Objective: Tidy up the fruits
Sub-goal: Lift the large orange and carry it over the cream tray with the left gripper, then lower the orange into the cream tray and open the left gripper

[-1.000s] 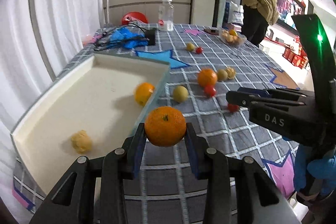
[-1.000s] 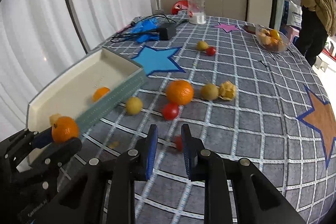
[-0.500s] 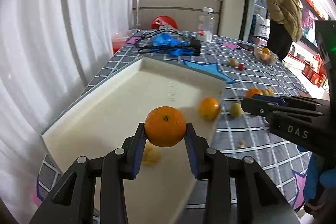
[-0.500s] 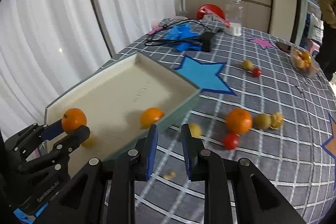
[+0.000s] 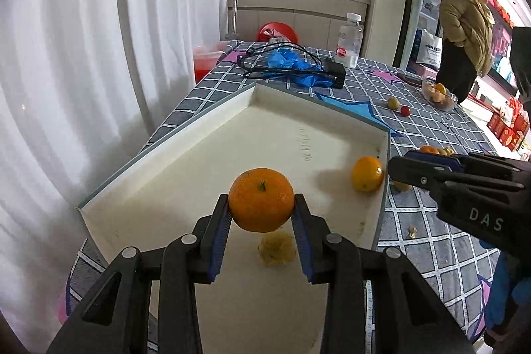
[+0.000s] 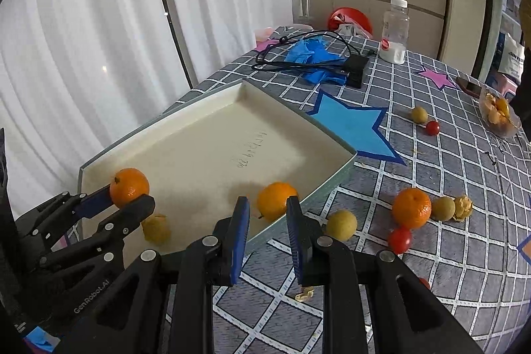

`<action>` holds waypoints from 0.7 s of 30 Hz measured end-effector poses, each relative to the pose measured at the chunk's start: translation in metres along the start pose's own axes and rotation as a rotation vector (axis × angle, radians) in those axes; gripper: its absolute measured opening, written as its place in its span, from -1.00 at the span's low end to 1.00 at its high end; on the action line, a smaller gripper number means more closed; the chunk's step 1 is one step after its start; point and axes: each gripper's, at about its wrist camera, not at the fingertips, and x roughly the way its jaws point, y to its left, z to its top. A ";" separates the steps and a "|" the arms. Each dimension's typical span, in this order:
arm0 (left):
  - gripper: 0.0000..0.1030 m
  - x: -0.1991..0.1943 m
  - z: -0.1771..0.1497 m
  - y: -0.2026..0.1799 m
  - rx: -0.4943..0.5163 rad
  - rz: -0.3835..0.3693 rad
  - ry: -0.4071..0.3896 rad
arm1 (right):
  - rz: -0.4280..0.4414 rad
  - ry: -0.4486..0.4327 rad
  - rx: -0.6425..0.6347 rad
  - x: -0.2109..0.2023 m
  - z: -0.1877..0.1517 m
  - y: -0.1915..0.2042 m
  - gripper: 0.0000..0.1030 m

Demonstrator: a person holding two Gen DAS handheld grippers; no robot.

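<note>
My left gripper [image 5: 261,224] is shut on an orange mandarin [image 5: 261,199] and holds it above the near part of the cream tray [image 5: 205,135]; the mandarin also shows in the right wrist view [image 6: 129,187]. In the tray lie another mandarin [image 5: 366,173] by the right wall and a yellow husked fruit [image 5: 277,247] under the gripper. My right gripper [image 6: 267,238] is open and empty, hovering at the tray's right wall [image 6: 335,184]. On the cloth lie an orange [image 6: 411,208], a yellow fruit [image 6: 341,224] and a red tomato [image 6: 400,240].
Further right lie a green-brown fruit [image 6: 443,208] and a husked fruit [image 6: 463,207]. At the back are blue gloves [image 6: 312,55], a black cable and adapter [image 6: 355,68], a plastic bottle [image 6: 394,30], a glass bowl of fruit [image 6: 499,115]. A person [image 5: 464,32] stands behind the table.
My left gripper has carried the mandarin leftward from the cloth beside the tray to over the tray's inside. My right gripper has swung left toward the tray, still open.
</note>
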 end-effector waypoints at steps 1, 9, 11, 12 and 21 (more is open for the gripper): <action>-0.22 0.000 0.000 0.000 0.000 0.000 0.000 | -0.001 0.000 0.000 0.000 0.000 0.000 -0.52; -0.22 0.001 0.000 0.002 -0.004 0.006 -0.002 | 0.001 0.001 -0.005 0.001 0.001 0.002 -0.52; -0.22 0.001 0.000 0.002 -0.004 0.006 -0.001 | 0.003 -0.001 -0.006 0.000 0.001 0.003 -0.52; -0.22 0.001 0.000 0.002 -0.004 0.005 -0.001 | 0.004 -0.001 -0.007 0.001 0.001 0.004 -0.52; -0.22 0.004 -0.001 0.008 -0.014 0.015 0.002 | 0.015 0.002 -0.015 0.004 0.002 0.008 -0.52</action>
